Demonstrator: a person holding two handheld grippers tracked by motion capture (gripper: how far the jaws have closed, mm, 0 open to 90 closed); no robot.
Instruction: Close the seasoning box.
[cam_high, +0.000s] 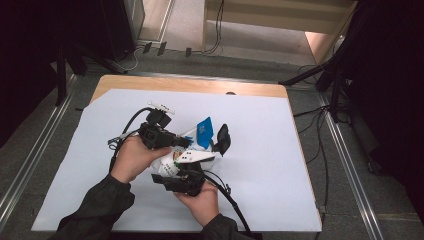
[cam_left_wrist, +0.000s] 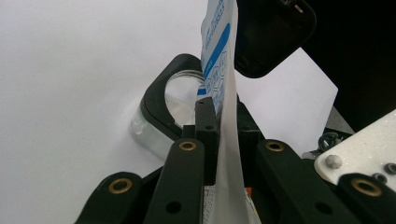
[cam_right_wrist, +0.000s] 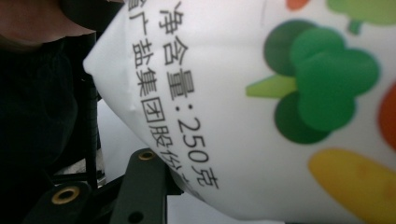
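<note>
A white sheet (cam_high: 260, 165) covers the table. Above its middle, the left gripper (cam_left_wrist: 219, 116) pinches the top edge of a white printed pouch (cam_high: 192, 150); the right gripper (cam_high: 187, 172) grips its body. A black-rimmed clear container (cam_left_wrist: 161, 109) lies beneath. The step is probably opening or pouring; next, steady the pouch over the container. The pouch mouth is hidden.

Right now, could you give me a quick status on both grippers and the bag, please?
Left gripper shut on the bag's thin top edge. Right gripper at bag's printed body, grip unclear. Clear container with black lid just beyond.
</note>
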